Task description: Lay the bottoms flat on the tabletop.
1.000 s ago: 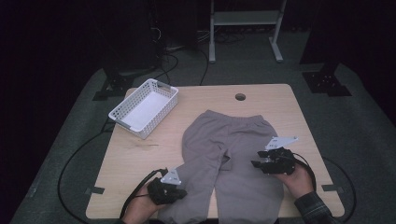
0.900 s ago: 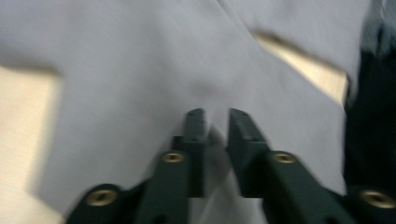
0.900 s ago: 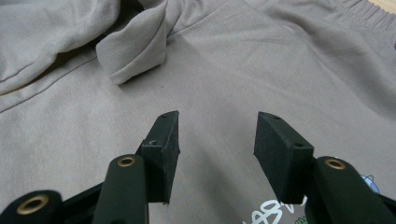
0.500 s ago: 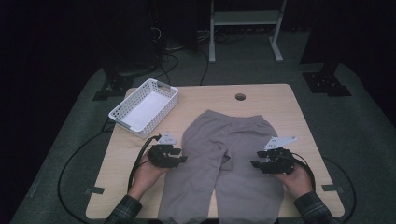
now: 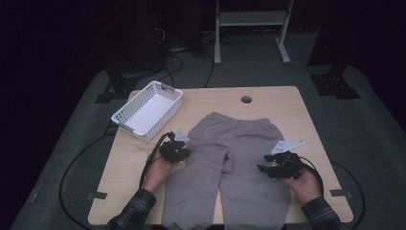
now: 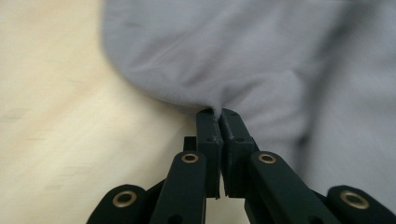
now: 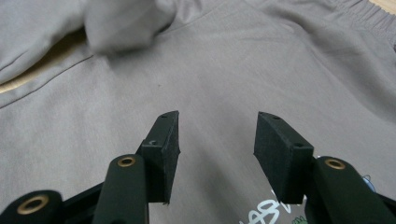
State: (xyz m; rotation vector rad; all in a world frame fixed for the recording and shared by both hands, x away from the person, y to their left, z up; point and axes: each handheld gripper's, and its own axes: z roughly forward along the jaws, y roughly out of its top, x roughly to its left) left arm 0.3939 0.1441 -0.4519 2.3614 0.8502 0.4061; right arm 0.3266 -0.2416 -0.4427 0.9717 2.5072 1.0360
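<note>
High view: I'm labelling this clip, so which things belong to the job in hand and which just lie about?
In the job:
- grey fabric sweatpants, spread flat on the table
- left gripper, jaws just closed, pinching the sweatpants' edge
- right gripper, open over the sweatpants

Lying about:
- white plastic lattice basket
- pale wooden table

Light wooden table [image 5: 287, 103], grey sweatpants [image 5: 239, 153] spread flat, white basket [image 5: 147, 111] at corner

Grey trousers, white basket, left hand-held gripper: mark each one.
grey trousers [image 5: 239, 139], high view, upper seat panel
white basket [image 5: 125, 114], high view, left rim
left hand-held gripper [image 6: 219, 116], left gripper view, closed tips pinching cloth edge
</note>
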